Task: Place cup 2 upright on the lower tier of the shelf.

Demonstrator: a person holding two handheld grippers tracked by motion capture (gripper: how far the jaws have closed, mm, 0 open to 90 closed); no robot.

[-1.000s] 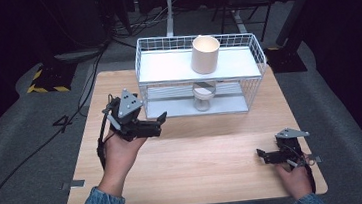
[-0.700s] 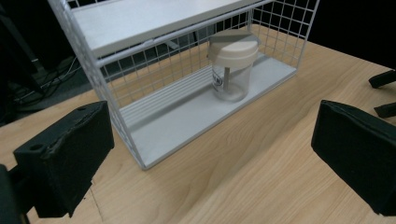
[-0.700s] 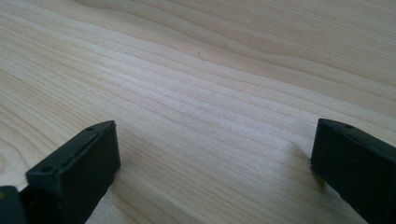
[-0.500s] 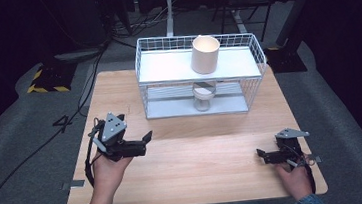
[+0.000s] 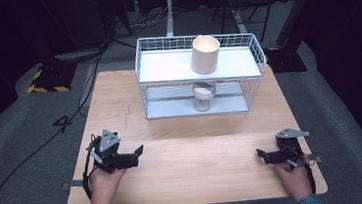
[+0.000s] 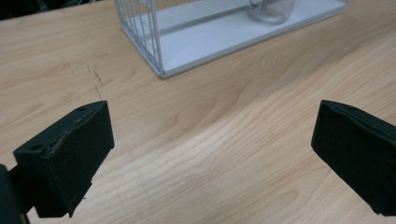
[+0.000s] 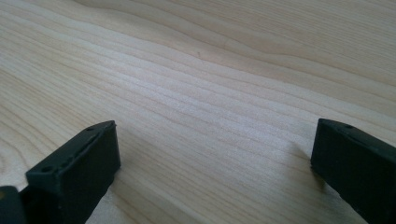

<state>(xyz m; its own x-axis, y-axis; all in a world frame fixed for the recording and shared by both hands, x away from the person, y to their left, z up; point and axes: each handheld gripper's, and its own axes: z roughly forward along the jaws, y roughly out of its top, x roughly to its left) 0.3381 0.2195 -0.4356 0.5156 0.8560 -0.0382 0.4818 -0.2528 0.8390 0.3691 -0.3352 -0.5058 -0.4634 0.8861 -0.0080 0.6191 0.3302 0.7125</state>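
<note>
Wooden table (image 5: pixel 195 166) lies bare beneath both grippers, and neither one carries anything. The left gripper (image 5: pixel 136 154) rests low on the table with its jaws spread wide, and in the left gripper view the same gap frames only wood grain (image 6: pixel 210 154). Ahead of it and off to its right stands the white wire rack (image 5: pixel 201 75), well apart from the jaws. A clear glass jar (image 5: pixel 203 97) sits on the rack's lower shelf, and a cream cup (image 5: pixel 205 54) stands on the upper shelf directly above it. The right gripper (image 5: pixel 262 153) also rests on the table with jaws wide, farther still from the rack. Judging from this, both pieces look placed and released, so the shelving work seems finished, with perhaps nothing left but parking the 2 grippers.
</note>
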